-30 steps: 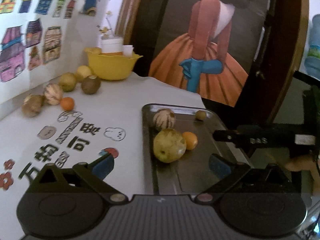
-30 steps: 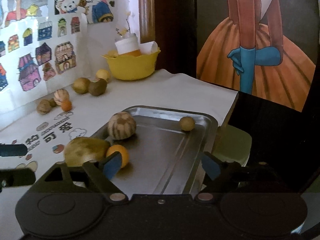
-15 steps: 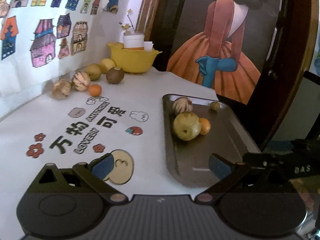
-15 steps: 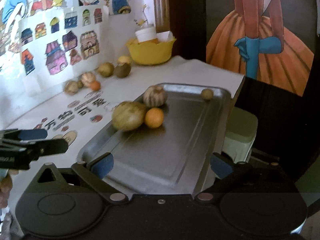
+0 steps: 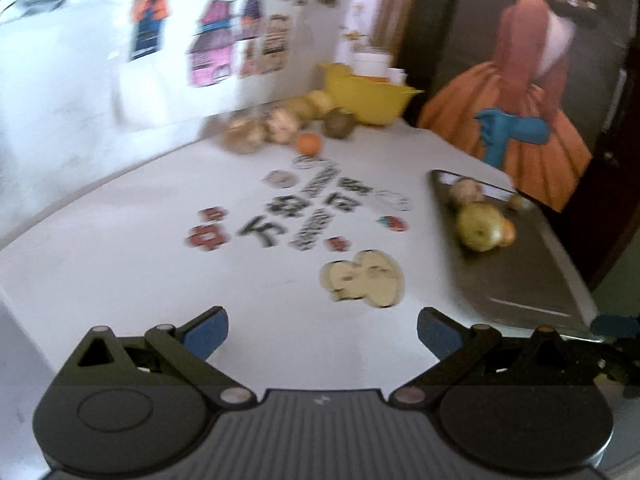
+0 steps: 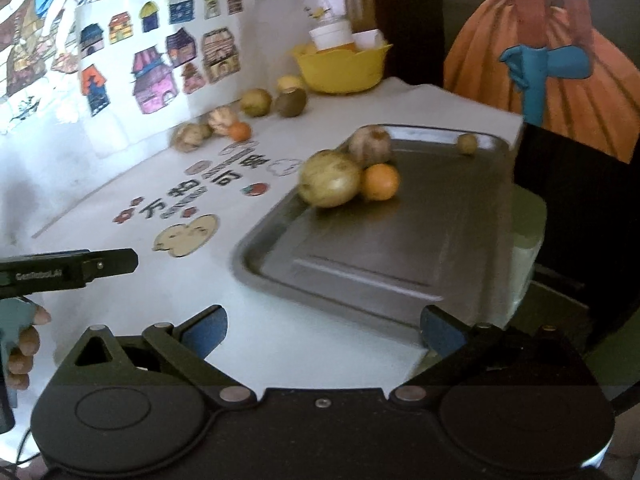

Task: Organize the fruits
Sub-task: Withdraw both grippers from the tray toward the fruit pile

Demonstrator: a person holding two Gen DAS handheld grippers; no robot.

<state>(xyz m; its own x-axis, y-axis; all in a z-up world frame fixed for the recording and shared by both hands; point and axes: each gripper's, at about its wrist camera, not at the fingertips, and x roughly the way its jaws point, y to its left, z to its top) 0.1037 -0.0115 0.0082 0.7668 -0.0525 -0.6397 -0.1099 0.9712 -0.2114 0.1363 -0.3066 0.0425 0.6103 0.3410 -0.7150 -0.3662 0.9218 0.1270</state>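
Loose brown and orange fruits [image 5: 280, 130] lie far ahead of the wide-open, empty left tool [image 5: 320, 330], nearer it than the equally wide, empty right tool [image 6: 324, 330].

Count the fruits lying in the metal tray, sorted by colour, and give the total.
yellow-green fruit: 1
orange fruit: 1
striped tan fruit: 1
small olive fruit: 1
Total in the tray: 4
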